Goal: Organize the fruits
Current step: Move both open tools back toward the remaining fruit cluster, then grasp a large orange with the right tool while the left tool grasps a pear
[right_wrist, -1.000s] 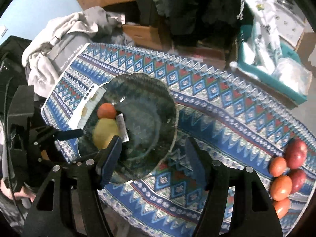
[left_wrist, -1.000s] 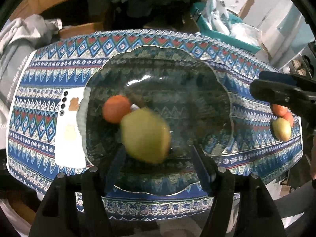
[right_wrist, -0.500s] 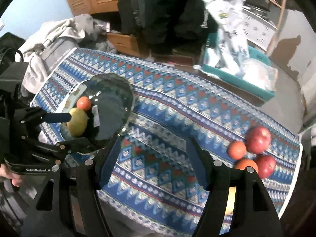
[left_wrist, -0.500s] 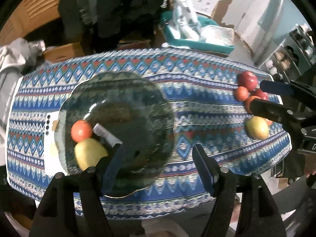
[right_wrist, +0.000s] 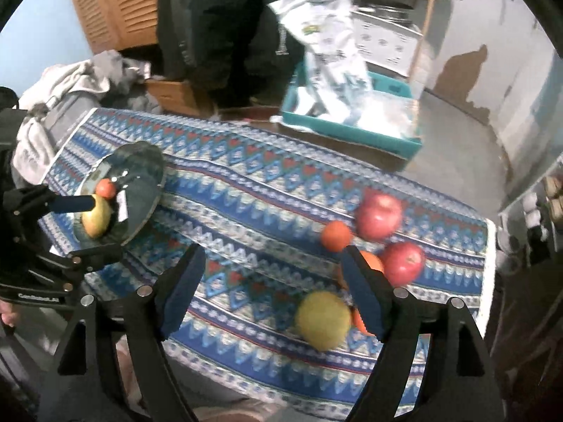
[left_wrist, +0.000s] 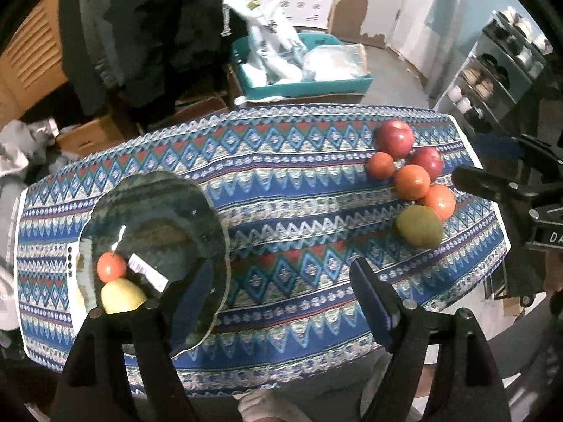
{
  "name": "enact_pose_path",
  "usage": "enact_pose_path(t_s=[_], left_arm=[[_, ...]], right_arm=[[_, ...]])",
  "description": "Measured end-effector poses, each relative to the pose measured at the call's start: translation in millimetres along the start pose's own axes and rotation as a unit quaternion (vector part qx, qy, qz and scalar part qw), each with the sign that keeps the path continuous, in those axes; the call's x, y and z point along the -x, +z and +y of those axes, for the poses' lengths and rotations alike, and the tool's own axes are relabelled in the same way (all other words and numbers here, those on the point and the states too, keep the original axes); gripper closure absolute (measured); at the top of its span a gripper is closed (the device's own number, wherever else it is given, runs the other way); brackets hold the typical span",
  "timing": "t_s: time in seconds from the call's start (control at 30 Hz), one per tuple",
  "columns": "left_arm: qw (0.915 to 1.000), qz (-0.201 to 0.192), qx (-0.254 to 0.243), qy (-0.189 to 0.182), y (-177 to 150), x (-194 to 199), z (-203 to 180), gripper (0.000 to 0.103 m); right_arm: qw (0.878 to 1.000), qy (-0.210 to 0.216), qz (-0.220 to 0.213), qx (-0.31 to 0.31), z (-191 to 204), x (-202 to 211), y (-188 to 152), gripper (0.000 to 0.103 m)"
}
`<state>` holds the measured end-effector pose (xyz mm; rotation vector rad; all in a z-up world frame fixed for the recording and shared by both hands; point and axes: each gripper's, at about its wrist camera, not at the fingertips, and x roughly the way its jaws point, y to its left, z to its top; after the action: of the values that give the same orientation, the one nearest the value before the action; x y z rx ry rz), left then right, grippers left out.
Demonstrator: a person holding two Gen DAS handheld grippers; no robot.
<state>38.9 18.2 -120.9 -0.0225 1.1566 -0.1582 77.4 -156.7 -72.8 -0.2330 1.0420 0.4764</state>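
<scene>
A: Six fruits are bunched at the right end of the worktop (left_wrist: 299, 190) — two glossy red apples (left_wrist: 396, 138), three smooth orange fruits (left_wrist: 411, 181), and a dull yellow-green fruit (left_wrist: 418, 225) nearest the front edge.

B: And over at the left end, the dark glass plate (left_wrist: 169, 218) carries a small orange fruit (left_wrist: 111, 266) touching a pale yellow one (left_wrist: 121, 299), with a white label just beside them.

A: The left gripper (left_wrist: 281, 288) has its fingers spreading, nothing between them.

B: Same for the right gripper (right_wrist: 271, 281) — fingers opening and empty, above that yellow-green fruit, which looks blurred here.
</scene>
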Motion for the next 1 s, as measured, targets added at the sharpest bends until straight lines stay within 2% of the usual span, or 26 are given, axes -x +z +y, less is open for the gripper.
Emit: enact_pose_path(t_s=[0.07, 0.5, 1.0], left_arm=[[1.0000, -0.002, -0.007, 0.000, 2.6, -2.3, -8.8, 0.017], [0.9990, 0.001, -0.042, -0.015, 22.7, -20.9, -58.7, 0.017], [0.9958, 0.008, -0.092, -0.005, 45.4, -67.6, -95.3, 0.017]], right_arm=[[1.000, -0.003, 0.000, -0.009, -11.6, 2.3, -4.4, 0.023], [0.997, -0.027, 0.020, -0.064, -74.2, -2.6, -34.9, 0.023], [0.989, -0.049, 0.083, -0.113, -125.0, -53.3, -62.7, 0.023]])
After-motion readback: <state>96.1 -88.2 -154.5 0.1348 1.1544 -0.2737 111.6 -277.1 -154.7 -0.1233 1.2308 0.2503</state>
